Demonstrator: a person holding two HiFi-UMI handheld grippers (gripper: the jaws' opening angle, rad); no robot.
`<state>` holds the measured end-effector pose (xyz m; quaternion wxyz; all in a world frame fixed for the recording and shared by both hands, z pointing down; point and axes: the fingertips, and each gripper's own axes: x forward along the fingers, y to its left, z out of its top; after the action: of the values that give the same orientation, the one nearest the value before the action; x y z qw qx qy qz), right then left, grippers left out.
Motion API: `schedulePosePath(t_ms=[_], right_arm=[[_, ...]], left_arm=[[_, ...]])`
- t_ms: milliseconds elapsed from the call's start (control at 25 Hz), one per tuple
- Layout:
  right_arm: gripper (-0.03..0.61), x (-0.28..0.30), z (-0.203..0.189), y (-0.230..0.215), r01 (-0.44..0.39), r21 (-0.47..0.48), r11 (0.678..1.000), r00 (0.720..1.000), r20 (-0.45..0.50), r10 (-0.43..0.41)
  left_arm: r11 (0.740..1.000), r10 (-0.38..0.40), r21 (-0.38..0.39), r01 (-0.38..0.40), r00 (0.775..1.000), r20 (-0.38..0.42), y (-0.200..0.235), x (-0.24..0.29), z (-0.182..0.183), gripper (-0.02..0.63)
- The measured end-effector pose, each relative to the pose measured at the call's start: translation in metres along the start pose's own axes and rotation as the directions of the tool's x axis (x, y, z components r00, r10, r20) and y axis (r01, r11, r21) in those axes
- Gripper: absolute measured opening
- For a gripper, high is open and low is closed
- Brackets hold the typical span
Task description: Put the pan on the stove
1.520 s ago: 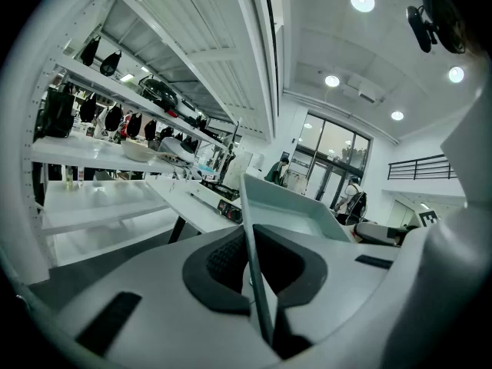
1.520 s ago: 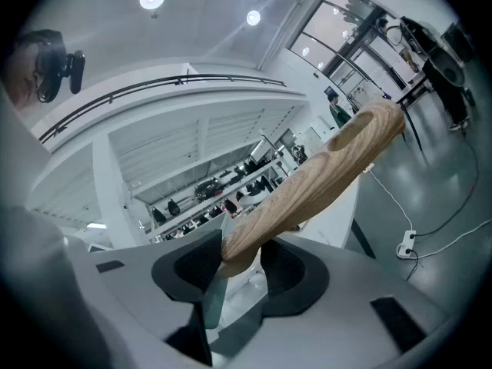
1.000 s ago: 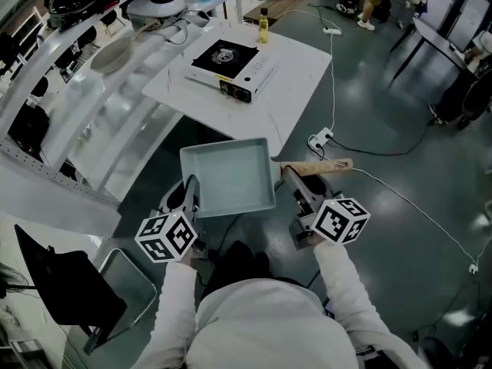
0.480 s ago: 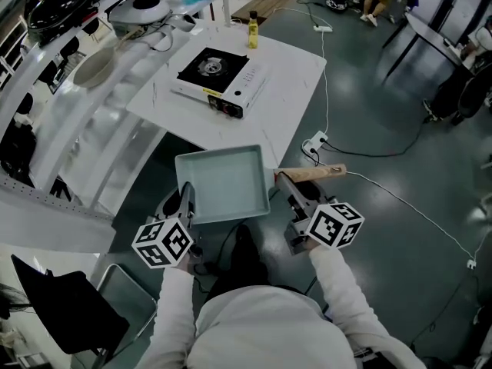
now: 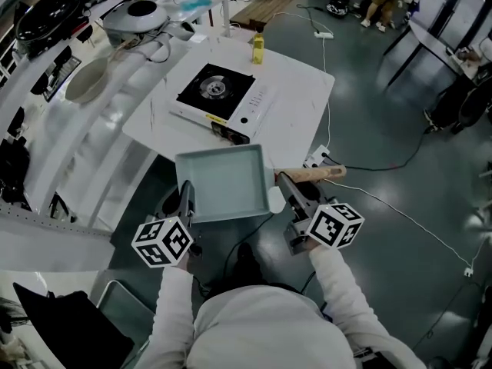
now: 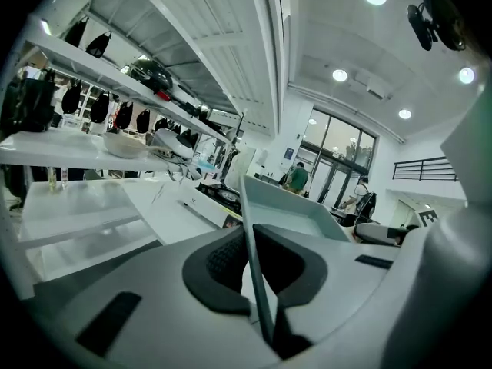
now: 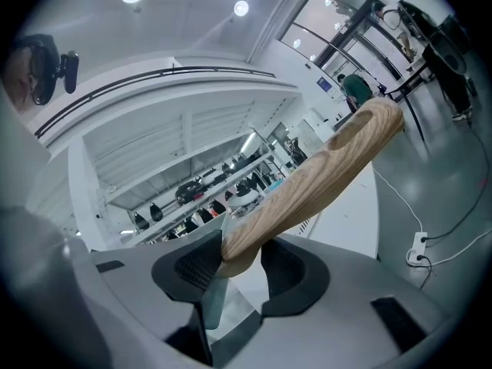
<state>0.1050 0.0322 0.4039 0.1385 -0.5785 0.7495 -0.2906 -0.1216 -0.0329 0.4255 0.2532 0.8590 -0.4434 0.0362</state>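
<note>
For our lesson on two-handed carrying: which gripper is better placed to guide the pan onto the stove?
Right, probably: the right gripper grips the wooden handle of the pan, while the left gripper only pinches its thin rim. The stove lies straight ahead.

head view: overhead, steeply down, behind left gripper (image 5: 187, 197) and right gripper (image 5: 287, 183) | gripper views: close, along own jaws, forward | shared: pan (image 5: 223, 183) between grippers
</note>
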Motion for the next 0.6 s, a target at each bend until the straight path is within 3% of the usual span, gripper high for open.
schedulePosePath(t_ms=[600], right_arm=[[0.181, 0.077, 0.028, -0.029, 0.014, 0.017, 1.000, 1.000, -0.006, -0.014]], left_arm=[[1.000, -0.018, 0.011, 0.019, 1.000, -0.022, 0.030, 0.077, 0.036, 0.029]])
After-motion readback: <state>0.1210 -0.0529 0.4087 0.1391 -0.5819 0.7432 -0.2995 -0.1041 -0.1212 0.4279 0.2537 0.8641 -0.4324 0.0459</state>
